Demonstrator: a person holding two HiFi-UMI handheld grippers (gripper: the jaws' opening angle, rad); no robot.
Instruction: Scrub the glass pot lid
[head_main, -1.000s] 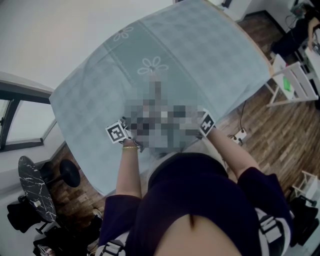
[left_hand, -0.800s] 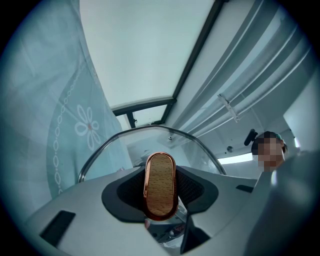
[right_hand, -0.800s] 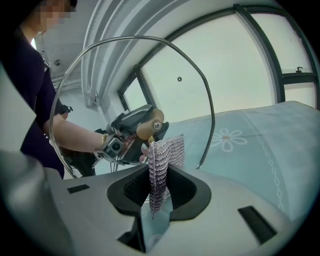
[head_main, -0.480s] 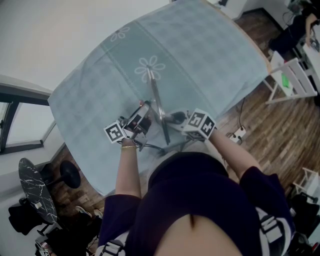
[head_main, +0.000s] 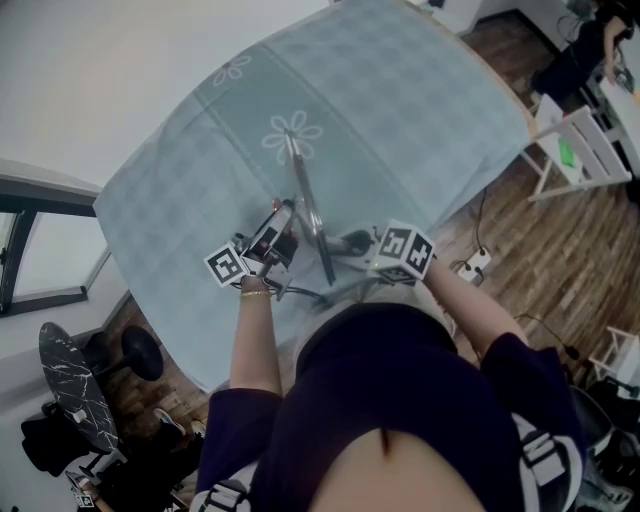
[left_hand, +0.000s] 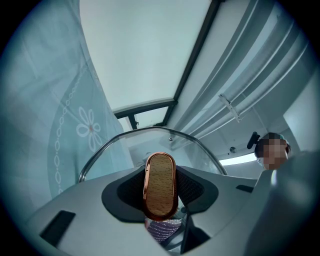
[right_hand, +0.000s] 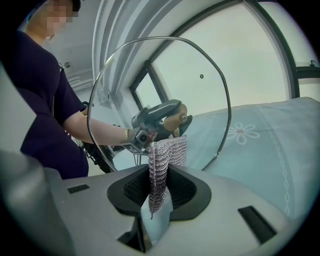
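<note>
1. We hold two grippers, one in each hand, and each carries one marker cube: the left cube (head_main: 228, 265) and the right cube (head_main: 403, 252).
2. The left gripper (left_hand: 160, 191) has its two jaws set partly apart and clamped on the sides of the one wooden knob (right_hand: 175, 120). It grips nothing else.
3. That knob belongs to the single glass pot lid (right_hand: 192, 100), so the lid hangs off the tips of the left gripper. It stands upright on its edge, with its knob side facing that gripper.
4. In the head view the lid shows edge-on as one thin line. It runs between the two grippers, with the left gripper on one face and the right gripper on the other.
5. The right gripper (right_hand: 156, 192) has its jaws drawn nearly together on one scrubbing cloth (right_hand: 167, 152), a silvery knitted mesh. The cloth rises straight out beyond the jaw tips as a single flat strip.
6. The free end of the cloth reaches the middle of the lid's underside, straight across the glass from the knob. We cannot tell whether it presses on the glass or stands just off it.
7. We count one small vent hole (right_hand: 201, 76) in the glass, above the right gripper's tips and to their right.
8. Beneath and beyond both grippers lies one pale teal tablecloth (head_main: 400, 110). It bears two flower motifs, one just past the lid's far end (head_main: 268, 140) and one farther off (head_main: 232, 68).
9. We cannot tell whether the lid's lower rim rests on the tablecloth.
</note>
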